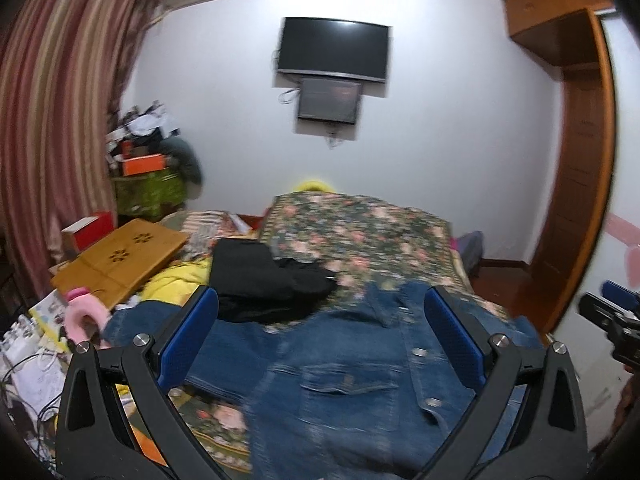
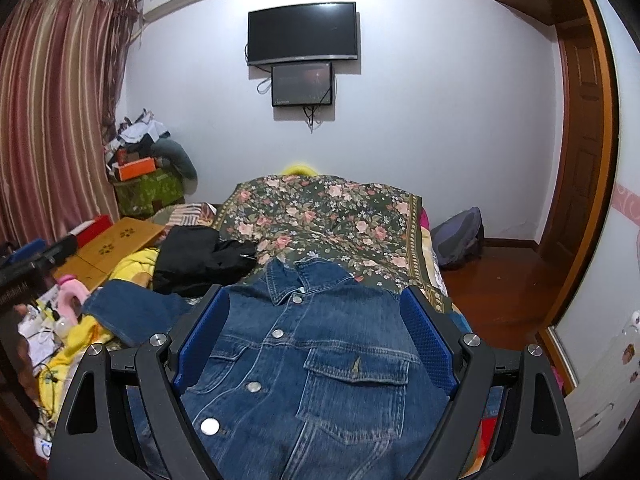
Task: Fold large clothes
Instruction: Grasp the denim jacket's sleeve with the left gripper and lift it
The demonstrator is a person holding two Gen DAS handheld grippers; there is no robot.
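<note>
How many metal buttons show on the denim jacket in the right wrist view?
4 on the denim jacket: collar, below it, mid-placket, lowest. More may be hidden below the frame.

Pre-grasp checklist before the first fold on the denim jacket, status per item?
1. Denim jacket lies front up, buttoned, collar toward the wall: ok.
2. Left gripper open, nothing between its pads: ok.
3. Right gripper open, held over the jacket chest, not gripping: ok.
4. Jacket sleeve spread out to the side: ok; the other sleeve is hidden: cannot tell.
5. Black garment lies close beside the collar on the floral bedspread; may crowd the fold: not ok.
6. Jacket hem flat: out of view, cannot tell.
</note>
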